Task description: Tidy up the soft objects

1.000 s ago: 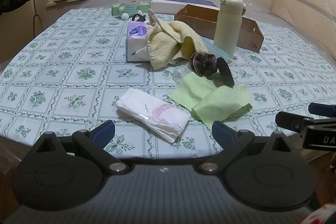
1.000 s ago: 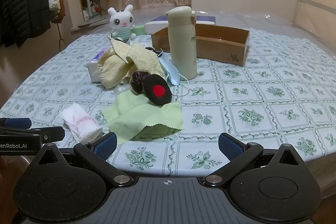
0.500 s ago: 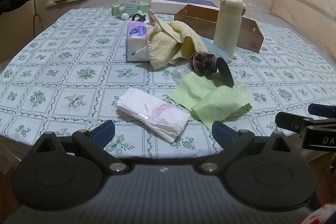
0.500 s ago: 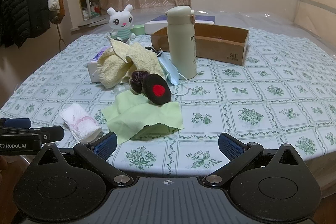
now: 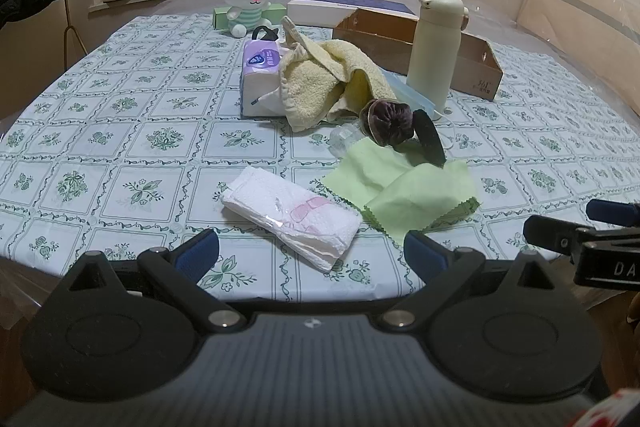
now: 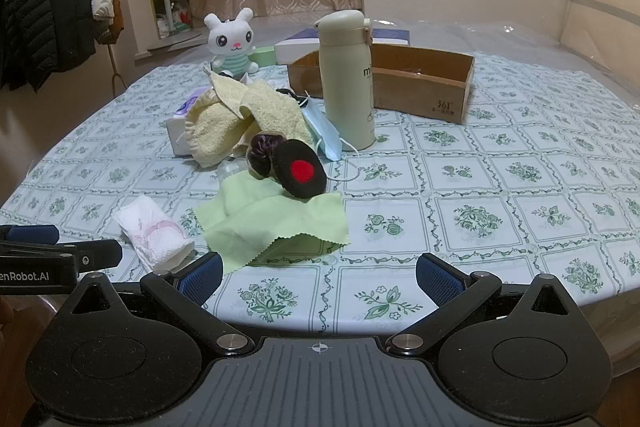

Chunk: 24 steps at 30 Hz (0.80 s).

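A white tissue pack (image 5: 294,211) lies near the table's front edge, just beyond my open left gripper (image 5: 311,254). To its right a light green cloth (image 5: 404,191) lies crumpled, also in the right wrist view (image 6: 276,223). Behind it sit a dark purple scrunchie (image 5: 386,121) and a black round pad with a red dot (image 6: 299,173). A yellow towel (image 5: 324,83) is heaped over a purple tissue box (image 5: 260,67). A blue face mask (image 6: 325,131) lies beside the bottle. A white plush rabbit (image 5: 248,1) sits at the back. My right gripper (image 6: 319,274) is open and empty at the table edge.
A cream thermos bottle (image 6: 348,79) stands upright mid-table in front of an open cardboard box (image 6: 424,83). A white and blue flat box (image 5: 348,7) and a small green box (image 5: 220,17) lie at the back. Coats (image 6: 48,19) hang on a rack at left.
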Each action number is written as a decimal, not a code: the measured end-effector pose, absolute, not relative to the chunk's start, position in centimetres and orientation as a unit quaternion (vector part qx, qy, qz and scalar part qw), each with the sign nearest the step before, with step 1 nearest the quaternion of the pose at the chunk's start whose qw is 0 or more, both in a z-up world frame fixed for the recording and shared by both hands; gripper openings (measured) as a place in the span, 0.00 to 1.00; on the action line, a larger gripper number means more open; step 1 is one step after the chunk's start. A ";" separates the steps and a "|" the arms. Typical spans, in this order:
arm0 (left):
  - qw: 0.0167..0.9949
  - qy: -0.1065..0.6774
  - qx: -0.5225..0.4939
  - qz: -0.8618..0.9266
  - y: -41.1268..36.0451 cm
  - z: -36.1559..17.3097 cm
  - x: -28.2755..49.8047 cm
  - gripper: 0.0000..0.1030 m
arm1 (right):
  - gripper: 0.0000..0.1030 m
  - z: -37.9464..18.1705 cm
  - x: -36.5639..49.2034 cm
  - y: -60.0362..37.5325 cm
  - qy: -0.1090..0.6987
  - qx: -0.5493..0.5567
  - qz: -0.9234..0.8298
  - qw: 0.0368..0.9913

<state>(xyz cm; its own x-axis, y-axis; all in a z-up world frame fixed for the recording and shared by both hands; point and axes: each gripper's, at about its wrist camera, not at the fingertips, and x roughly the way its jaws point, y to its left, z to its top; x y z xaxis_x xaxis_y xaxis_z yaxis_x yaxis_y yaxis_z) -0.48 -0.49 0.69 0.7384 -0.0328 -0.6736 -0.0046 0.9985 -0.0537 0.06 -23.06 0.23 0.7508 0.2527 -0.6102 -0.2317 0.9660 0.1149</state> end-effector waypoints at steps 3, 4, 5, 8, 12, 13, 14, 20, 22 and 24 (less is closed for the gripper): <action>0.932 0.361 -0.026 -0.007 -0.5 0.7 -0.5 0.95 | 0.99 0.2 0.1 -23.1 0.328 0.016 0.129 0.935; 0.932 0.362 -0.027 -0.008 -0.5 0.7 -0.5 0.95 | 0.99 0.2 0.1 -23.1 0.328 0.016 0.129 0.935; 0.932 0.362 -0.026 -0.007 -0.5 0.7 -0.5 0.95 | 0.99 0.2 0.1 -23.1 0.329 0.016 0.129 0.935; 0.932 0.362 -0.028 -0.006 -0.4 0.6 -0.6 0.95 | 0.99 0.2 0.1 -23.1 0.328 0.016 0.129 0.936; 0.931 0.364 -0.032 -0.003 -0.2 0.4 -0.6 0.95 | 0.99 0.0 0.0 -23.0 0.329 0.016 0.129 0.935; 0.930 0.365 -0.034 -0.002 -0.2 0.3 -0.6 0.95 | 0.99 0.1 0.0 -23.0 0.329 0.016 0.129 0.935; 0.930 0.366 -0.036 -0.001 0.0 0.2 -0.5 0.95 | 0.99 0.0 0.0 -23.0 0.329 0.016 0.130 0.935; 0.926 0.375 -0.049 0.008 0.7 -0.7 0.4 0.93 | 0.99 -0.6 0.6 -22.9 0.330 0.011 0.137 0.934; 0.924 0.378 -0.055 0.009 0.9 -1.0 0.8 0.93 | 0.99 -0.8 0.9 -22.7 0.330 0.007 0.141 0.933; 0.923 0.380 -0.059 0.008 1.2 -1.4 1.3 0.91 | 0.99 -1.0 1.3 -22.6 0.329 0.004 0.150 0.932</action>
